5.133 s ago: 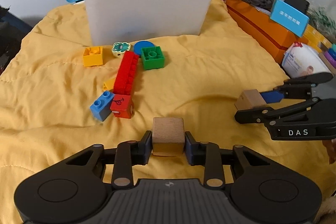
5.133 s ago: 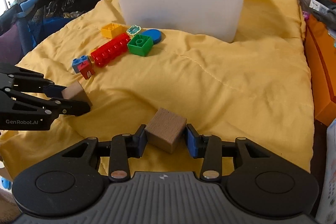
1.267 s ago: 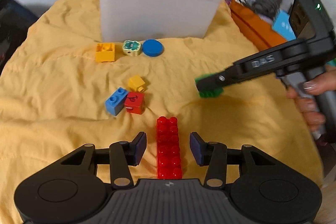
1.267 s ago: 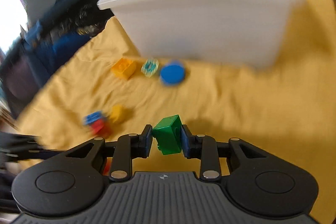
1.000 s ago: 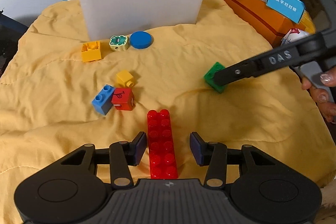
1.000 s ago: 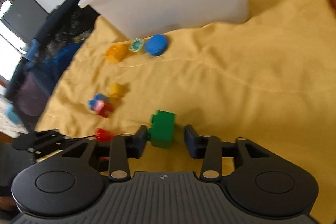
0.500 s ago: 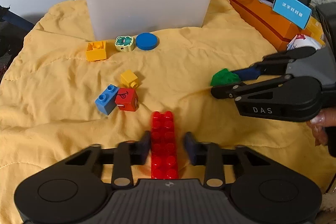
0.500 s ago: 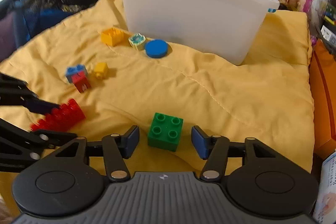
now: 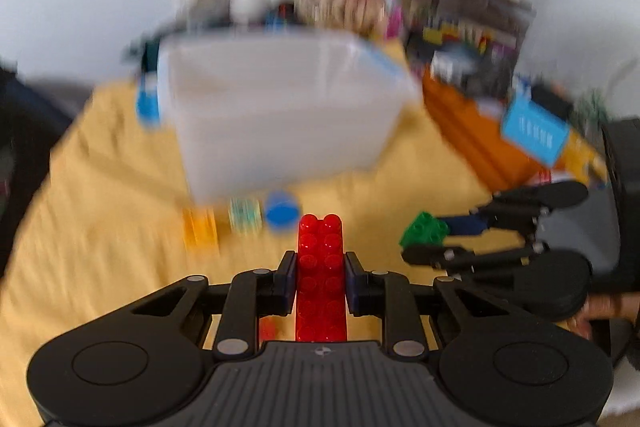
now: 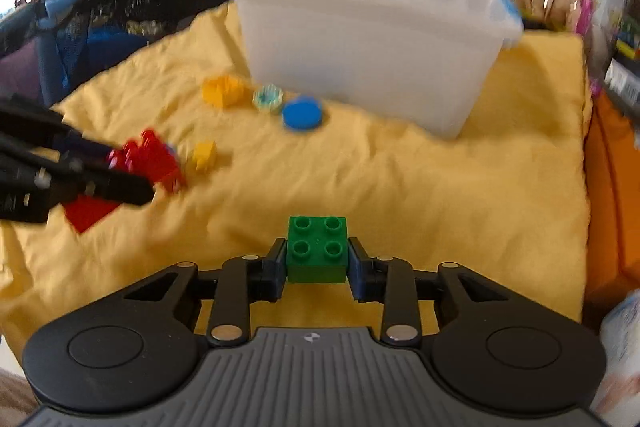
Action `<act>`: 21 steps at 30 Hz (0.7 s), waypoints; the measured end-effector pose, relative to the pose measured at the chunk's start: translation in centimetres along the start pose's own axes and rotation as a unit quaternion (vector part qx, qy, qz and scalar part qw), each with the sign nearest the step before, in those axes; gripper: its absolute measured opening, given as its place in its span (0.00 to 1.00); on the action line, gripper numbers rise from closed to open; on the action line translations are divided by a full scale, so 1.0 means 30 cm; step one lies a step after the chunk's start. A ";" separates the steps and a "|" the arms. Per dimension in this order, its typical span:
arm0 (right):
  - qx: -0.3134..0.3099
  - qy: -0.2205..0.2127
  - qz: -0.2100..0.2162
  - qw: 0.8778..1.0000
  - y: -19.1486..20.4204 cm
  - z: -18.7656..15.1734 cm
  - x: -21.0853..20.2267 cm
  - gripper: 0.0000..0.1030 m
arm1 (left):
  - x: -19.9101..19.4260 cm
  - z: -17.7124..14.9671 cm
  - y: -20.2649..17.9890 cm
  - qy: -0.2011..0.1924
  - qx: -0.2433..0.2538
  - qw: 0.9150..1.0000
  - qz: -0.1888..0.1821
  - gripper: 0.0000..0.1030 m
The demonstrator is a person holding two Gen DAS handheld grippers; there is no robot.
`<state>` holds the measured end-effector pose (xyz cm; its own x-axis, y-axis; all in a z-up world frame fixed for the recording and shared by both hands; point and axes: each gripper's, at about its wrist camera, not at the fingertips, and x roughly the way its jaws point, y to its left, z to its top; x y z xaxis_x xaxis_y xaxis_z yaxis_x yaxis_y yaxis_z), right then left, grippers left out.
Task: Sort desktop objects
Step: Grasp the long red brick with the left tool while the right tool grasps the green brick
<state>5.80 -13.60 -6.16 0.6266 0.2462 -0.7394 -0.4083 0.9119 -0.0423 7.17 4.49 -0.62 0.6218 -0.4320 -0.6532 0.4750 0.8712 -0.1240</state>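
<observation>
My left gripper (image 9: 320, 267) is shut on a long red brick (image 9: 320, 243), which it holds lengthwise above the yellow cloth (image 9: 100, 227); the view is blurred. The right gripper (image 10: 317, 263) has its jaws closing, and both pads touch the sides of a green four-stud brick (image 10: 317, 243). In the left wrist view that green brick (image 9: 422, 231) sits between the right gripper's (image 9: 426, 241) fingertips. In the right wrist view the left gripper (image 10: 132, 171) carries the red brick (image 10: 154, 155) at the left. A white translucent bin (image 10: 360, 39) stands behind.
In front of the bin lie a yellow brick (image 10: 222, 91), a round patterned tile (image 10: 268, 98) and a blue disc (image 10: 302, 113). A small yellow brick (image 10: 204, 154) lies nearer. An orange box (image 9: 480, 131) borders the cloth on the right, a dark bag (image 10: 100, 15) on the left.
The left gripper closed on the red brick and rose with it off the cloth. The right gripper's jaws came in from either side of the green brick onto it.
</observation>
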 end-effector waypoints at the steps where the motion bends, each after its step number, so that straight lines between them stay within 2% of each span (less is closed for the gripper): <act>1: -0.006 -0.014 -0.006 1.000 -0.006 0.027 -0.014 0.33 | -0.008 0.055 0.009 -0.018 0.004 1.000 0.002 0.26; 5: -0.033 -0.082 -0.031 0.996 -0.034 0.174 -0.068 0.33 | -0.024 0.233 0.037 -0.082 0.004 0.997 0.006 0.26; 9: -0.040 -0.121 -0.056 0.990 -0.068 0.324 -0.051 0.33 | 0.032 0.372 0.074 -0.112 -0.009 0.993 0.032 0.26; 14: 0.020 -0.144 -0.087 0.986 -0.158 0.511 0.012 0.33 | 0.167 0.491 0.145 -0.103 -0.021 0.992 0.074 0.26; 16: 0.037 -0.143 -0.098 0.984 -0.179 0.559 0.041 0.33 | 0.237 0.505 0.173 -0.080 -0.024 0.993 0.086 0.26; 18: 0.050 -0.132 -0.110 0.984 -0.197 0.576 0.074 0.33 | 0.295 0.494 0.202 -0.049 -0.034 0.995 0.076 0.34; 19: 0.055 -0.124 -0.114 0.984 -0.201 0.578 0.091 0.34 | 0.307 0.483 0.206 -0.041 -0.040 0.996 0.072 0.46; 20: 0.059 -0.117 -0.117 0.984 -0.200 0.574 0.110 0.36 | 0.305 0.469 0.206 -0.040 -0.043 0.996 0.071 0.50; 21: 0.055 -0.105 -0.123 0.985 -0.197 0.569 0.133 0.49 | 0.295 0.452 0.200 -0.045 -0.040 0.996 0.067 0.50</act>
<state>22.05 -12.40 2.59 0.8255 0.0658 -0.5606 -0.1601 0.9797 -0.1206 23.97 2.73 3.00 0.7311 -0.3273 -0.5987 0.3361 0.9364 -0.1015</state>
